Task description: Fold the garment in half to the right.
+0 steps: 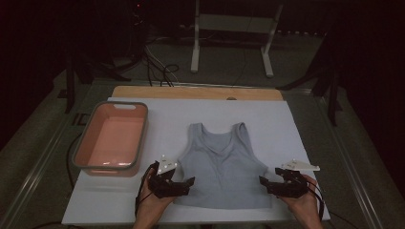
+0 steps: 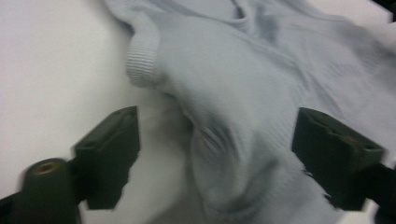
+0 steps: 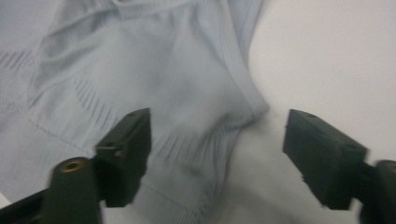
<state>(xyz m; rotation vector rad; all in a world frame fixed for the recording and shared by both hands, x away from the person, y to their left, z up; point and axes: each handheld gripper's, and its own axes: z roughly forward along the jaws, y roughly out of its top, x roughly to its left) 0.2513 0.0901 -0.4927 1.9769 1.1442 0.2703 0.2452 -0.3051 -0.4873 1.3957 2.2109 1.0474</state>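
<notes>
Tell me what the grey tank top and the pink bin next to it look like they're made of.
Tank top: seemingly a soft, matte, stretchy knit; the left gripper view shows ribbed edging at the armhole and fine knit lines, and it puckers loosely. Exact fibre unclear.

Pink bin: probably moulded plastic, smooth with a slight sheen, rounded corners and a grey rim, possibly a softer trim.

We see a pale grey-blue ribbed tank top [image 1: 223, 164] on a white table cover [image 1: 296, 138], a salmon-pink grey-rimmed tub [image 1: 112, 138], and black grippers with grey plates
</notes>
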